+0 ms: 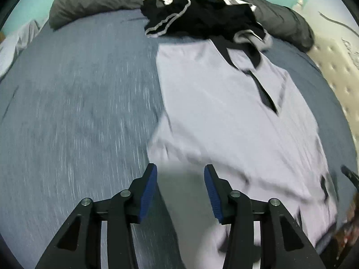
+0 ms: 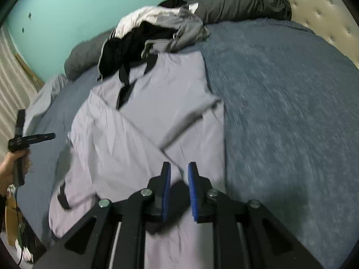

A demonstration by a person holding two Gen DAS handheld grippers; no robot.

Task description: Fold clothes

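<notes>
A pale lilac shirt (image 1: 224,112) (image 2: 139,134) with a black collar placket lies spread on the blue bed cover (image 1: 78,100) (image 2: 291,112), with its sleeves folded in over the body. My left gripper (image 1: 181,169) hovers over the shirt's near left edge. Its jaws stand well apart and nothing is pressed between the blue pads. My right gripper (image 2: 179,165) hangs over the shirt's lower right part. Its jaws leave a narrow gap with no cloth in it. The right wrist view also shows the left gripper (image 2: 20,143), held in a hand (image 2: 11,165) at the far left.
A heap of black, white and grey clothes (image 1: 202,11) (image 2: 152,29) sits beyond the shirt's collar. A dark grey pillow roll (image 1: 89,0) (image 2: 242,2) runs along the back against a teal wall. A tufted cream headboard (image 1: 336,67) (image 2: 314,6) stands to the right.
</notes>
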